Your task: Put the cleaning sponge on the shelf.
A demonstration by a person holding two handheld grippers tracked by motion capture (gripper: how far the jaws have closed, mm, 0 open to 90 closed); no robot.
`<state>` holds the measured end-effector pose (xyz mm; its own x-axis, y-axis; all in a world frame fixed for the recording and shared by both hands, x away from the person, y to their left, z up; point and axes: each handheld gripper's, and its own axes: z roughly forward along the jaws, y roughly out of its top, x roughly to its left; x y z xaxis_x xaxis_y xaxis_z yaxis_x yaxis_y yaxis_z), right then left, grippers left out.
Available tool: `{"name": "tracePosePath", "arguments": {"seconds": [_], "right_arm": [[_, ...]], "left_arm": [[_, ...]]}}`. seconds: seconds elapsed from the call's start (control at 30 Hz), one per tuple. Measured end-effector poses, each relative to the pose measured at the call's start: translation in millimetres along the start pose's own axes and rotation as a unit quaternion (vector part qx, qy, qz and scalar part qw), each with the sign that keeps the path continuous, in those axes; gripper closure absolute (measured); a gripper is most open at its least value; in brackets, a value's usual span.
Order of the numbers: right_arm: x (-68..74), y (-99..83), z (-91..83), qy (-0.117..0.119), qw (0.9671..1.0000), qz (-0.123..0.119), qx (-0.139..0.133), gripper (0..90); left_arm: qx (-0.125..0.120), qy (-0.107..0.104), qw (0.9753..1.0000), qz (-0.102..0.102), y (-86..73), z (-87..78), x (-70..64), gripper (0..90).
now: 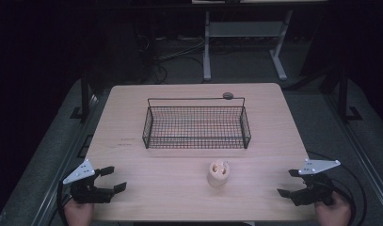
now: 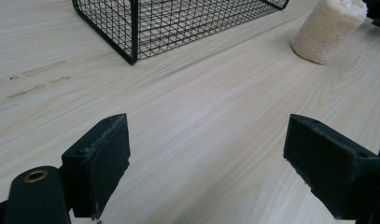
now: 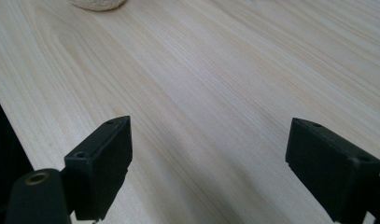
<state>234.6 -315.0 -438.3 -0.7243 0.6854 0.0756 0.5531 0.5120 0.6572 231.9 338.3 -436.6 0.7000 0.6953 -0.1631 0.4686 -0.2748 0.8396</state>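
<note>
Loofah piece [image 1: 218, 173]: upright on the table [image 1: 179, 197], near the wire basket [image 1: 196, 126] — easy to reach.
Left tool [image 1: 113, 179]: spread, empty.
Right tool [image 1: 287, 182]: spread, empty — both wait at the near corners.

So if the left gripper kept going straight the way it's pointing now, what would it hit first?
Mostly bare table. The left gripper, jaws open, aims between the wire basket corner and the loofah piece; it probably passes between them, though depth is unclear.

The high view looks forward and down over the whole table [image 1: 132, 188]. Each gripper view skims low along the tabletop; both catch the loofah piece [image 2: 327, 30] near the front edge.
</note>
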Motion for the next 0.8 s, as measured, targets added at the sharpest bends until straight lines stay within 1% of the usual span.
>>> {"name": "tracePosePath", "arguments": {"seconds": [0.07, 0.1, 0.17, 0.23, 0.4, 0.43, 0.53, 0.6, 0.67, 0.77, 0.8], "right_arm": [[-1.0, 0.3, 0.9, 0.004, 1.0, -0.003, 0.003, 14.5], [-0.9, 0.5, 1.5, 0.009, 1.0, 0.0, 0.003, 14.5], [-1.2, 1.3, 2.6, 0.013, 0.9999, -0.005, 0.007, 14.5], [-1.4, 2.3, 3.4, 0.009, 0.9998, -0.015, 0.01, 14.5], [-0.8, 6.4, 6.5, 0.012, 0.9998, -0.013, 0.006, 14.5], [0.0, 7.9, 7.5, 0.015, 0.9998, -0.009, 0.009, 14.5], [2.6, 11.6, 10.4, 0.016, 0.9995, -0.02, 0.018, 14.5], [4.2, 14.6, 11.4, 0.023, 0.9992, -0.027, 0.019, 14.5], [5.7, 17.6, 11.5, 0.026, 0.9991, -0.028, 0.018, 14.5], [6.9, 21.9, 11.8, 0.044, 0.9982, -0.034, 0.02, 14.5], [7.5, 22.9, 11.9, 0.044, 0.9982, -0.036, 0.02, 14.5]], "left_arm": [[0.001, 0.0, 1.0, -0.001, 0.1, 1.1, 0.2, 13.4], [0.004, -0.001, 1.0, 0.001, 0.4, 1.3, 0.4, 13.4], [0.004, -0.001, 1.0, 0.002, 0.8, 2.0, -0.1, 13.4], [0.005, -0.001, 1.0, 0.002, 0.8, 2.2, -0.4, 13.4], [0.006, -0.001, 1.0, 0.002, 0.6, 1.8, 0.0, 13.4], [0.006, -0.001, 1.0, 0.002, 0.6, 1.8, 0.0, 13.4], [0.005, -0.001, 1.0, 0.002, 0.4, 1.7, -0.4, 13.4], [0.005, -0.002, 1.0, 0.002, 0.3, 1.7, 0.0, 13.4], [0.003, -0.001, 1.0, 0.001, 0.0, 1.7, 0.3, 13.4], [0.004, 0.0, 1.0, -0.001, -0.7, 1.3, 0.1, 13.4], [0.003, 0.0, 1.0, -0.002, -1.0, 1.0, -0.3, 13.4]]}}
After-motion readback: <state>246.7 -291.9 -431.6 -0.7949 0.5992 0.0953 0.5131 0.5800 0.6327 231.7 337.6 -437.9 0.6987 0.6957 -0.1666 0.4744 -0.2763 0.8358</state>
